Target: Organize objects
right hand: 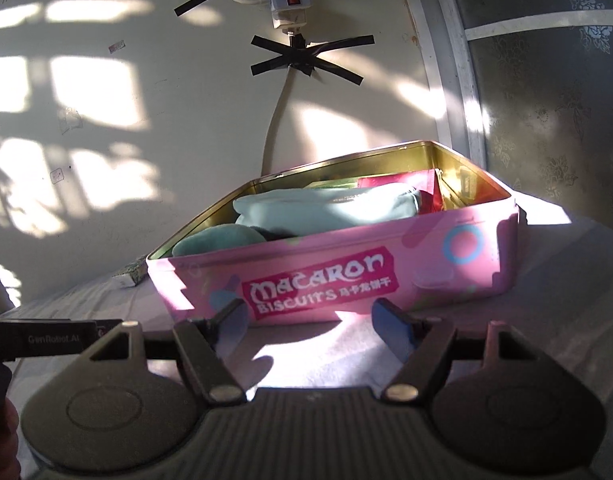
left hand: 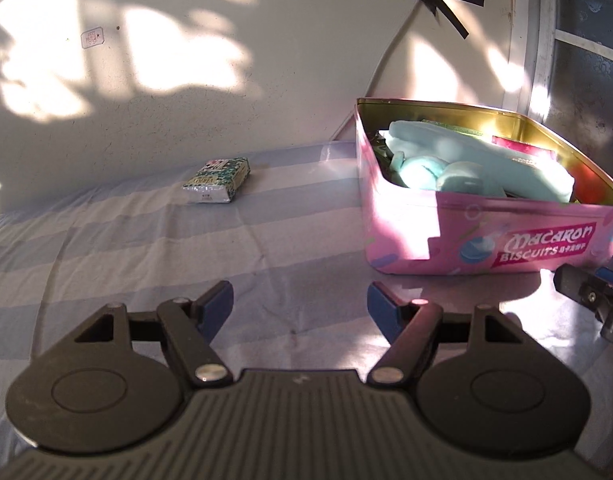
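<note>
Snack packet (left hand: 217, 181) lying on striped bedsheet (left hand: 106, 248), left of pink tin (left hand: 466, 236); probably light, crinkly, slippery; best pinched across narrow sides. Left tongs (left hand: 299, 306) and right tongs (right hand: 310, 322) agape, empty.

A bed covered with a blue-and-white striped sheet (left hand: 118, 240) was seen in patchy sunlight. An open pink biscuit tin (left hand: 482, 240), filled with items, was set on it toward the right, and a small patterned packet (left hand: 218, 180) was laid well apart, near the wall.
</note>
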